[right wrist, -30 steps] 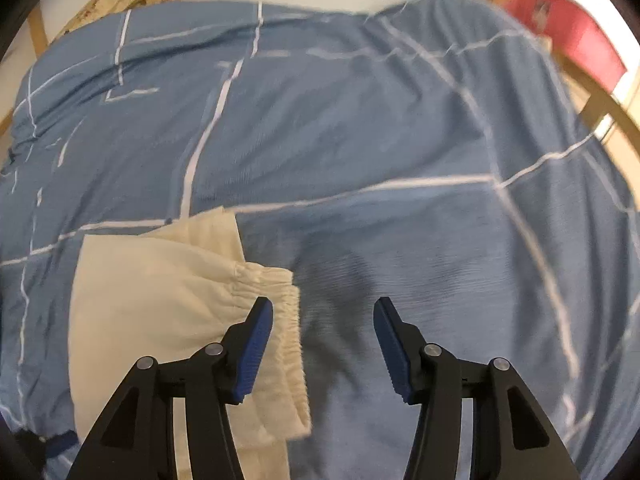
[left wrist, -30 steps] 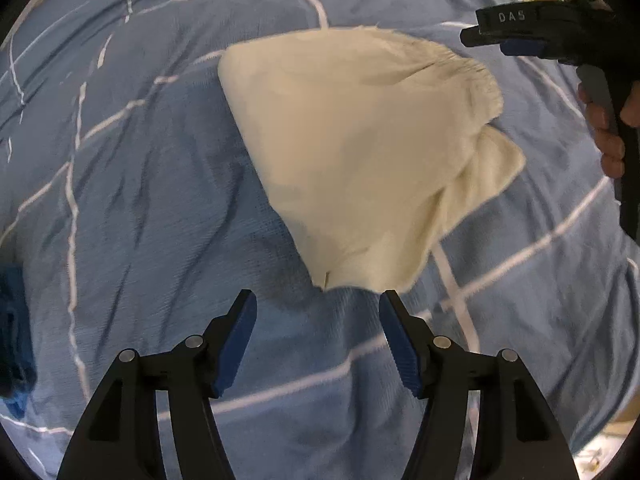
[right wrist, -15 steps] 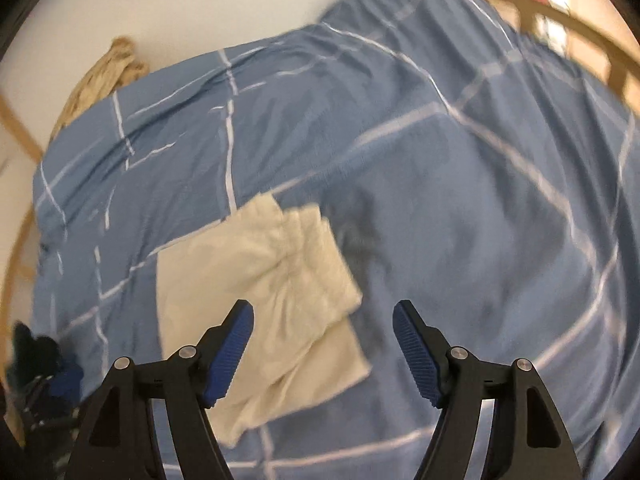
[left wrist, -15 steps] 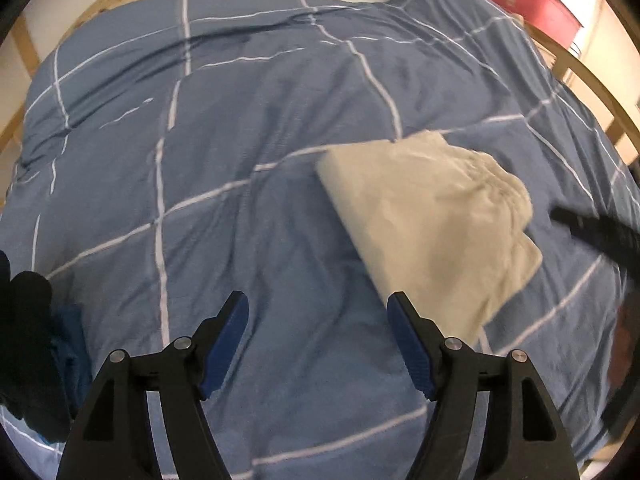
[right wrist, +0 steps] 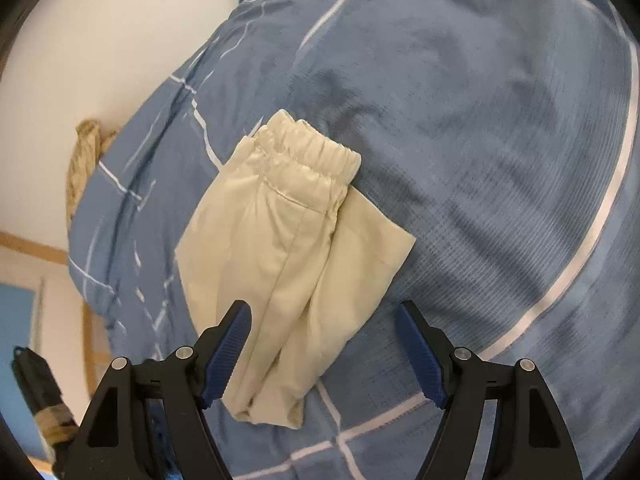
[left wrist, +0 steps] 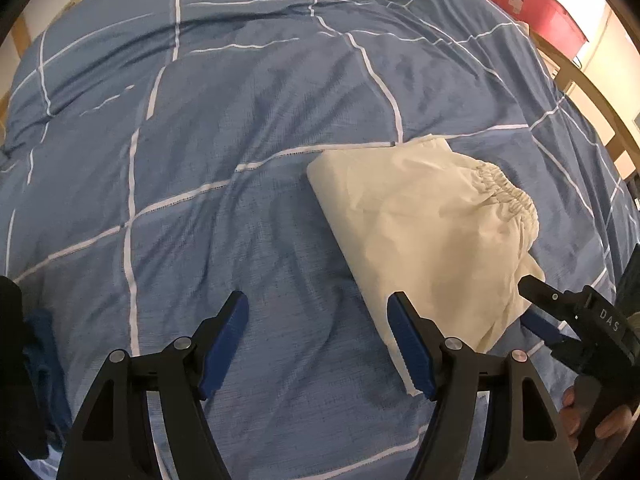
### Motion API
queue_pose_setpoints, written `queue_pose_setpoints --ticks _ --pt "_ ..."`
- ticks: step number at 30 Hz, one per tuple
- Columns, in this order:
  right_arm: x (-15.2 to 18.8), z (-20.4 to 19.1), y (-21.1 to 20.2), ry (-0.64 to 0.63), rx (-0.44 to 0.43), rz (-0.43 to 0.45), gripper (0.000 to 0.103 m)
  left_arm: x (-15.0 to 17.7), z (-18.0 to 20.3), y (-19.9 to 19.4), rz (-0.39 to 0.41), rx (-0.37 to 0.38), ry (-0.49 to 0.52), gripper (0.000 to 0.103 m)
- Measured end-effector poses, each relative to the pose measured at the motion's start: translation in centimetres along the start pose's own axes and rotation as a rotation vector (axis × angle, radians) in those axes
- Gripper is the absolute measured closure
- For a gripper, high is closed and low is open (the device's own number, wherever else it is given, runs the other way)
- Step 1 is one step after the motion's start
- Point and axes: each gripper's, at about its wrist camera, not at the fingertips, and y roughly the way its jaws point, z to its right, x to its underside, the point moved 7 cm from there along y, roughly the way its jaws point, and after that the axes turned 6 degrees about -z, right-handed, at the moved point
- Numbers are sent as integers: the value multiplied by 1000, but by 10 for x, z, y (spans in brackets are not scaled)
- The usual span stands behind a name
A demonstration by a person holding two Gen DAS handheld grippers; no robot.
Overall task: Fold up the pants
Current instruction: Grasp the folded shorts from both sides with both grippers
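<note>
The cream pants (left wrist: 428,236) lie folded into a compact bundle on the blue bed cover (left wrist: 224,128), elastic waistband on the far right side. My left gripper (left wrist: 318,340) is open and empty, just near and left of the bundle. In the right wrist view the pants (right wrist: 288,248) lie with the waistband at the top. My right gripper (right wrist: 323,350) is open and empty above their near end. The right gripper also shows in the left wrist view (left wrist: 576,320), at the bundle's near right corner.
The blue cover with white grid lines fills both views. A red box (left wrist: 536,4) stands beyond the bed's far right corner, by the wooden bed frame (left wrist: 592,92). Dark blue clothing (left wrist: 36,360) lies at the left edge. A white wall (right wrist: 100,40) is behind the bed.
Both grippers have pulled back from the pants and stayed open. The right gripper swung round so the bundle now lies between its fingers. The pants stay folded in place.
</note>
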Motion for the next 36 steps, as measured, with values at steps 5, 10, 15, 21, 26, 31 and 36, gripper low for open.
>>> queue_pose_setpoints --ticks 5,10,15,21,26,31,36 --pt "-9 -3 3 33 -60 27 28 -10 3 9 15 6 29 32" --pt "-21 -6 11 63 -93 41 27 -31 6 25 13 54 28 32" --pt "-31 -11 18 67 -88 78 27 -55 10 46 0 120 11 32" --pt "-41 -14 23 65 -37 105 27 -69 12 77 -49 204 -28 33" --pt "-48 -17 25 19 39 117 27 -70 6 101 -108 261 -92 33" --pt "-52 -14 29 1 90 114 31 -71 7 106 -122 275 -94 27" --pt "-51 -7 30 -17 125 100 55 -76 13 111 -127 273 -79 27"
